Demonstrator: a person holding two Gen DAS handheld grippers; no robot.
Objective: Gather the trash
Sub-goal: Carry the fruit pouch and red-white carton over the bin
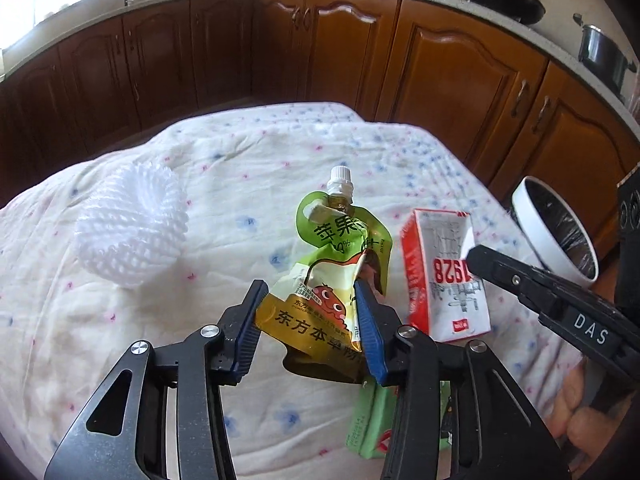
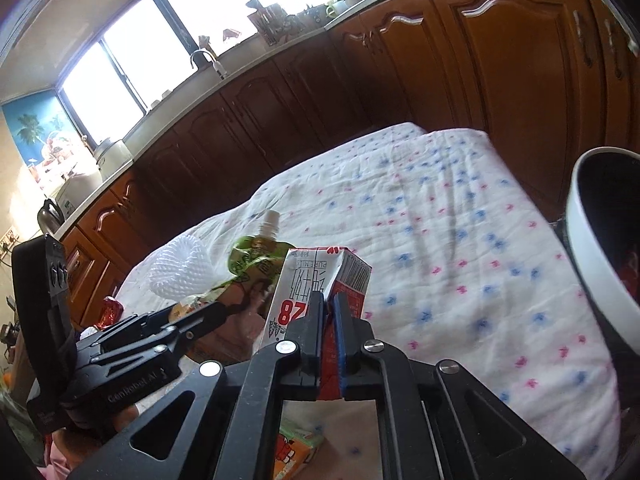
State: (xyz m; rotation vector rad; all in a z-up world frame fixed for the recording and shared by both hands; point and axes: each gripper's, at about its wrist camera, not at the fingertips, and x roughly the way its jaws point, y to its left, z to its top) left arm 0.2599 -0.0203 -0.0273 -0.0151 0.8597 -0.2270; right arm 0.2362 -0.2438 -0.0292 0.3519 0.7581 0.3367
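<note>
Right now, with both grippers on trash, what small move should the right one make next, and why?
Probably carry the milk carton toward the white bin: the right gripper is shut on the carton's edge, and the bin sits open just to its right.

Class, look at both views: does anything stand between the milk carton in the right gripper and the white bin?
Nothing visible does. The carton is pinched in the right gripper; only bare cloth lies between it and the bin to its right.
</note>
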